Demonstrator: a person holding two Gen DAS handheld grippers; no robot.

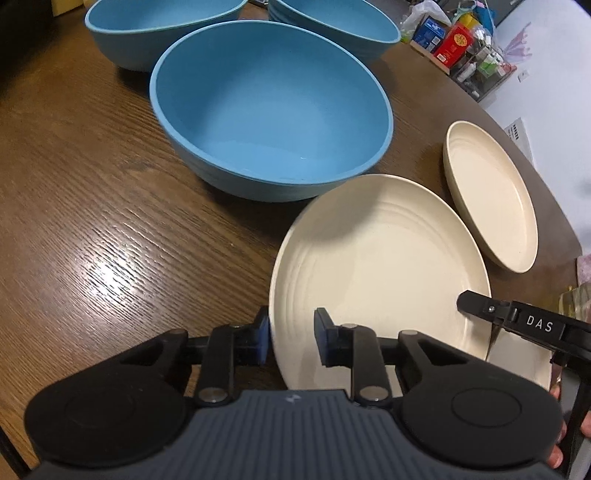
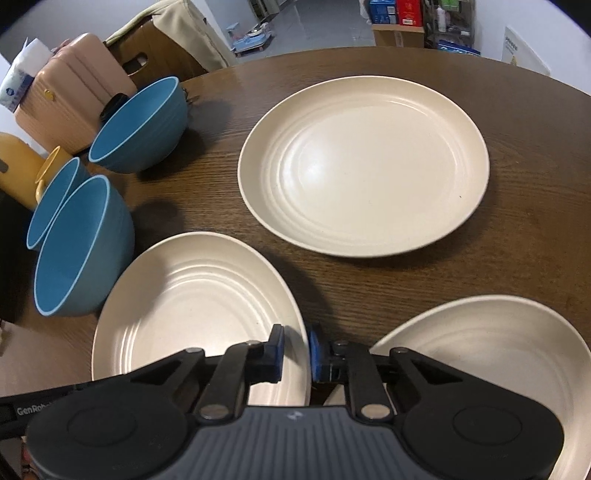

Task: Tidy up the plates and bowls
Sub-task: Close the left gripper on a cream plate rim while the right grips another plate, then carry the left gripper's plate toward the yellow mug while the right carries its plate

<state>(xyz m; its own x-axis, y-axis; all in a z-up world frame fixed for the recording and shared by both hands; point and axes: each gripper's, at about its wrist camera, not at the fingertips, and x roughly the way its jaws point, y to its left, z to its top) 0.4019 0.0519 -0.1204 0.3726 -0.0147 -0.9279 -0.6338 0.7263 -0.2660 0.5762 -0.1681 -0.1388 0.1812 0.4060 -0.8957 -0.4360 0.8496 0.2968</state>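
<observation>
A cream plate [image 1: 380, 258] lies on the wooden table [image 1: 92, 221], and both grippers are at its rim. My left gripper [image 1: 292, 338] straddles its left rim: the left pad is against the outside, while the right pad stands over the inside with a gap showing. In the right wrist view my right gripper [image 2: 296, 354] is shut on the right rim of the same plate [image 2: 199, 310]. Its black finger [image 1: 476, 306] shows at the plate's right edge in the left wrist view. A blue bowl [image 1: 269, 110] stands just beyond the plate.
Two more blue bowls [image 1: 159, 33] [image 1: 332, 26] stand behind the first. Another cream plate [image 2: 364, 166] lies ahead and a third [image 2: 498, 365] at the lower right. A pink case [image 2: 70, 92] and boxes [image 1: 454, 44] stand past the table edge.
</observation>
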